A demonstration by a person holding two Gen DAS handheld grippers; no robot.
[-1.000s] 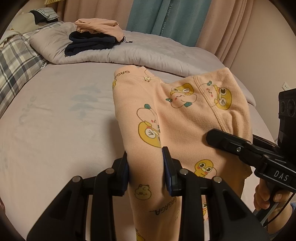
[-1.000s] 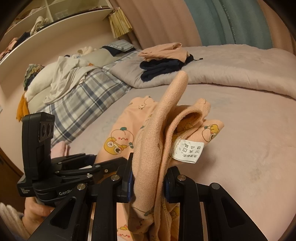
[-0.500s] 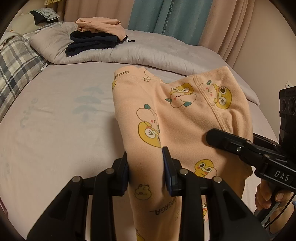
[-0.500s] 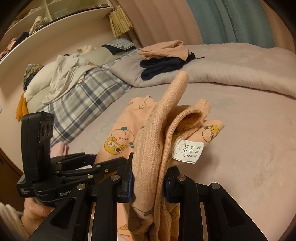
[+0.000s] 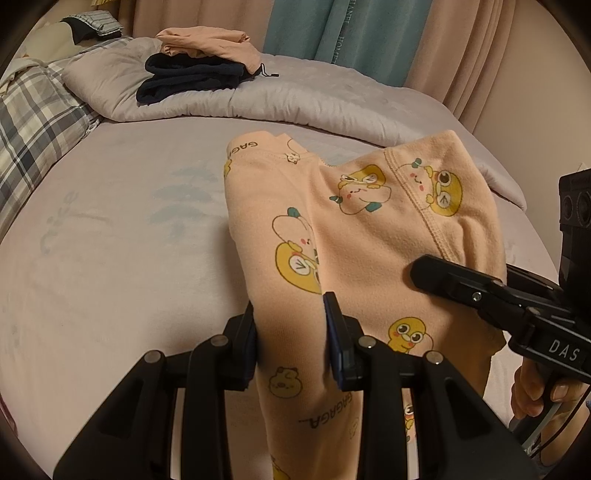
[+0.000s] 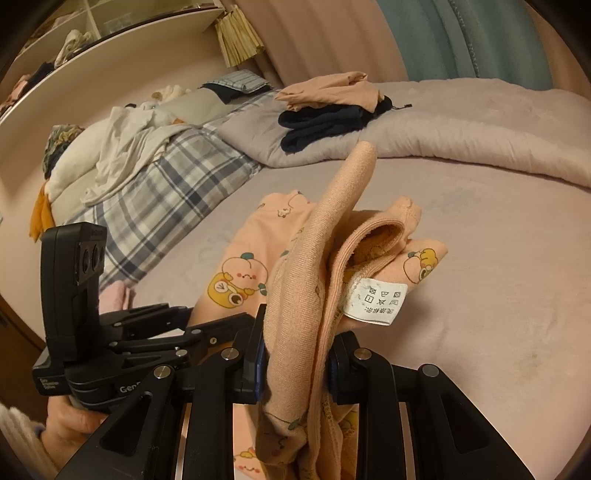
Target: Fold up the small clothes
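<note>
Nothing has shifted: left gripper and right gripper each pinch the peach pajama edge above open bed.

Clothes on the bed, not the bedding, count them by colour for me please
Peach: 2, the printed pajamas held by the left gripper and right gripper, and a folded top on the stack.
Dark navy: 1, the folded garment beneath it.
Total: 3

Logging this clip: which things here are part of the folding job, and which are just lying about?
In the job: peach printed pants, left gripper, right gripper, both clamped on them.
Lying about: folded stack, grey duvet, plaid bedding, curtains.
</note>
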